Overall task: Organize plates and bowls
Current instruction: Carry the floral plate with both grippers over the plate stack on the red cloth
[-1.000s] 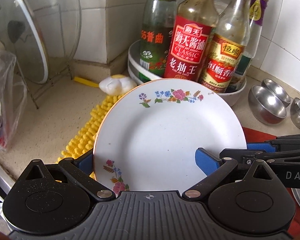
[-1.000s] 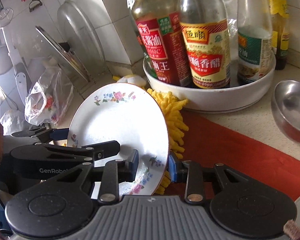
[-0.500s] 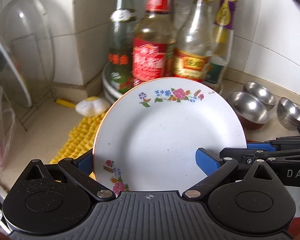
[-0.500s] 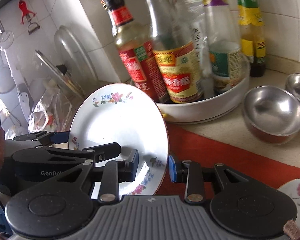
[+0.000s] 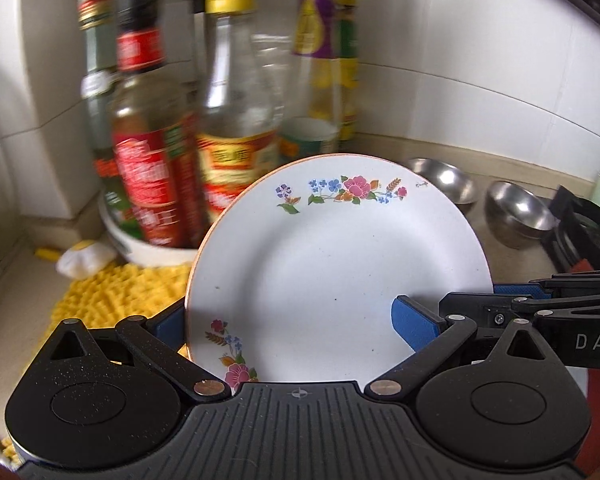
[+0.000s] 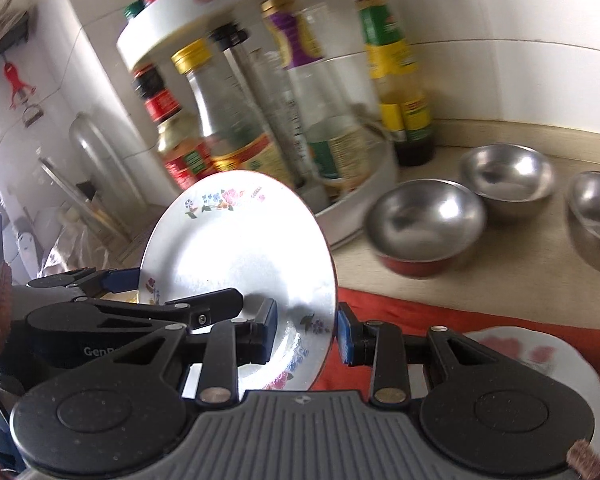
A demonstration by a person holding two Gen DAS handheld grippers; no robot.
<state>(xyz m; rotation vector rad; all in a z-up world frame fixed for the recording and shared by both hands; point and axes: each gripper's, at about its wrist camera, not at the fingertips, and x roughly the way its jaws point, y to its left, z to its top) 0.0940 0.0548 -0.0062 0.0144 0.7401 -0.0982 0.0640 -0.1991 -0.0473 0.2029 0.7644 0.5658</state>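
Observation:
A white plate with flower prints (image 5: 332,276) stands tilted on edge above the counter, gripped by both grippers. My left gripper (image 5: 292,326) is shut on its lower left rim, one blue pad (image 5: 414,328) in front and the other behind. My right gripper (image 6: 306,336) is shut on the plate (image 6: 236,240) at its lower right rim. Each gripper shows in the other's view: the left gripper (image 6: 172,292) and the right gripper (image 5: 496,300). Steel bowls (image 6: 426,220) (image 6: 506,176) (image 6: 598,208) sit on the counter to the right. A second floral plate (image 6: 540,360) lies flat on the red cloth (image 6: 460,312).
Several sauce bottles (image 5: 152,152) stand in a white round rack (image 6: 364,192) close behind the held plate. A yellow fluffy cloth (image 5: 112,292) lies at the left. A black stove (image 5: 580,232) sits at the far right. Tiled walls close the corner.
Both grippers carried the plate to the right and slightly up. The bottles slid left in view. The steel bowls and the second plate came into the right wrist view.

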